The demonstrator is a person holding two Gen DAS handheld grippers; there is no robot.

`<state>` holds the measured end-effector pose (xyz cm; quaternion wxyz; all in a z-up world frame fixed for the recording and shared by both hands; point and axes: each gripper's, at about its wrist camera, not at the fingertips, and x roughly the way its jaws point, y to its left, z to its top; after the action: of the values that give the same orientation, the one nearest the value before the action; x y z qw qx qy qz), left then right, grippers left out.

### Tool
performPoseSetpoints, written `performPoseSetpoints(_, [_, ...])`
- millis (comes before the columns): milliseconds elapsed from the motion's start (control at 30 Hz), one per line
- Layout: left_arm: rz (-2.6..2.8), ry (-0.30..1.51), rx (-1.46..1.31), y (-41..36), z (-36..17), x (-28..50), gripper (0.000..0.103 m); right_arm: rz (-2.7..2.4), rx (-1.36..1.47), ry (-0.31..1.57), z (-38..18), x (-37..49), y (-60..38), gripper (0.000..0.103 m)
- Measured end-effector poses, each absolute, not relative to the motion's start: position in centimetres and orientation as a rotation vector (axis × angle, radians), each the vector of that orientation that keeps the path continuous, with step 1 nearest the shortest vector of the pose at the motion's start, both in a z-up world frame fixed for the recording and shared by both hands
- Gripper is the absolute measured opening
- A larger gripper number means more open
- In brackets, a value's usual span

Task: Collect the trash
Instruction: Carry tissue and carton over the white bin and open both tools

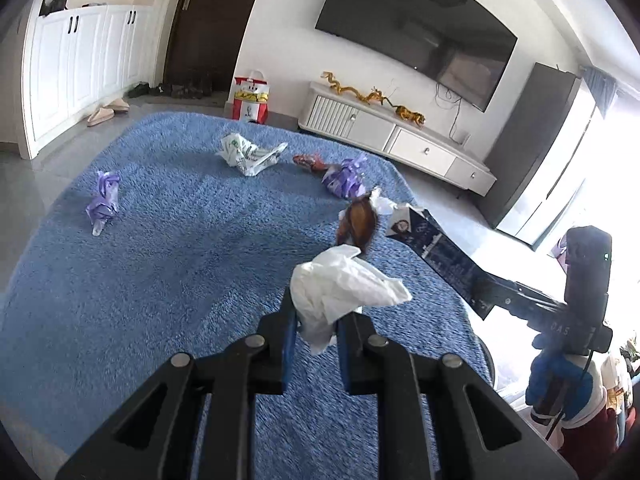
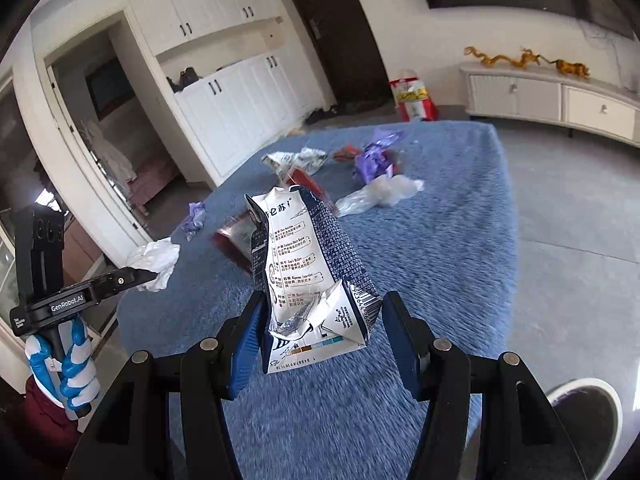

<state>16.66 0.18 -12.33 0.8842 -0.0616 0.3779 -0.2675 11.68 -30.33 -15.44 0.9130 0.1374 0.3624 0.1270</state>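
Note:
My left gripper [image 1: 316, 320] is shut on a crumpled white tissue [image 1: 340, 288] and holds it above the blue rug [image 1: 160, 260]; it also shows in the right wrist view [image 2: 156, 260]. My right gripper [image 2: 320, 332] stands wide around a flattened blue-and-white milk carton [image 2: 308, 268]; the left pad touches it, the right pad stands apart. The carton also shows in the left wrist view [image 1: 440, 252]. On the rug lie purple wrappers [image 1: 103, 200] [image 1: 345, 178], a white-green bag [image 1: 248, 154], a red wrapper [image 1: 308, 162] and a brown wrapper [image 1: 358, 224].
A white TV cabinet [image 1: 400, 136] stands beyond the rug, under a wall TV [image 1: 416, 28]. A red-and-white bag [image 1: 251, 98] stands by the dark door. White cupboards [image 1: 80, 64] line the left wall. A clear plastic bag [image 2: 380, 194] lies on the rug. A shoe [image 2: 584, 412] shows at lower right.

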Motion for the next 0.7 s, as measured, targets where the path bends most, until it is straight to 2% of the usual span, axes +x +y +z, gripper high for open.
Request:
performPoseSetpoints(367, [-0.573,0.742,-0.087,-1.3,-9.7,13.5,0.016,0.204,0.327,0.671,-13.4,6.6,-33.8,0.058])
performPoseSetpoints(700, [-0.64,0.744,0.023,-7.2,-8.6,11.5,0.016,0.09,0.379,0.601,-13.3,1.1,-39.8,0.058])
